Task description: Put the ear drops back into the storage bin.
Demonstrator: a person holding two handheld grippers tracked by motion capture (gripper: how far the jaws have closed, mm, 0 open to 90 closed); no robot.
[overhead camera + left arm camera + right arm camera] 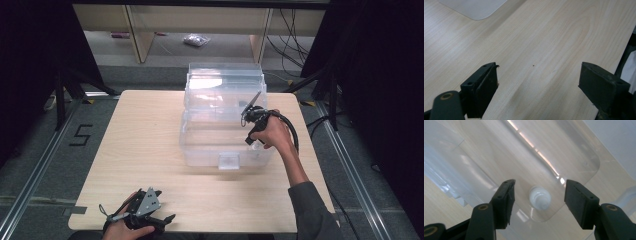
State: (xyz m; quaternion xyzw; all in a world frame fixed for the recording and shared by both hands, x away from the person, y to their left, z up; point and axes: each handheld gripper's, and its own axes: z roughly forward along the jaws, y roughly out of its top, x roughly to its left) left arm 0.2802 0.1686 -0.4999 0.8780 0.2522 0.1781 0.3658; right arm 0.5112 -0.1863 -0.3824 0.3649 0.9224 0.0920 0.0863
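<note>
High view: clear plastic storage bin [223, 120], lid raised, on the far middle of the counter [140, 150]; right gripper [250, 112] hangs above its right side, left gripper [150, 212] rests at the near left edge, and a "5" is marked on the floor at left. Left gripper view: jaws spread wide over bare wood, pinching nothing. Right gripper view: jaws partly spread, a small white bottle [539, 198] on the bin floor below and between them, untouched, no label legible; the light bottle might topple if a jaw clips it.
</note>
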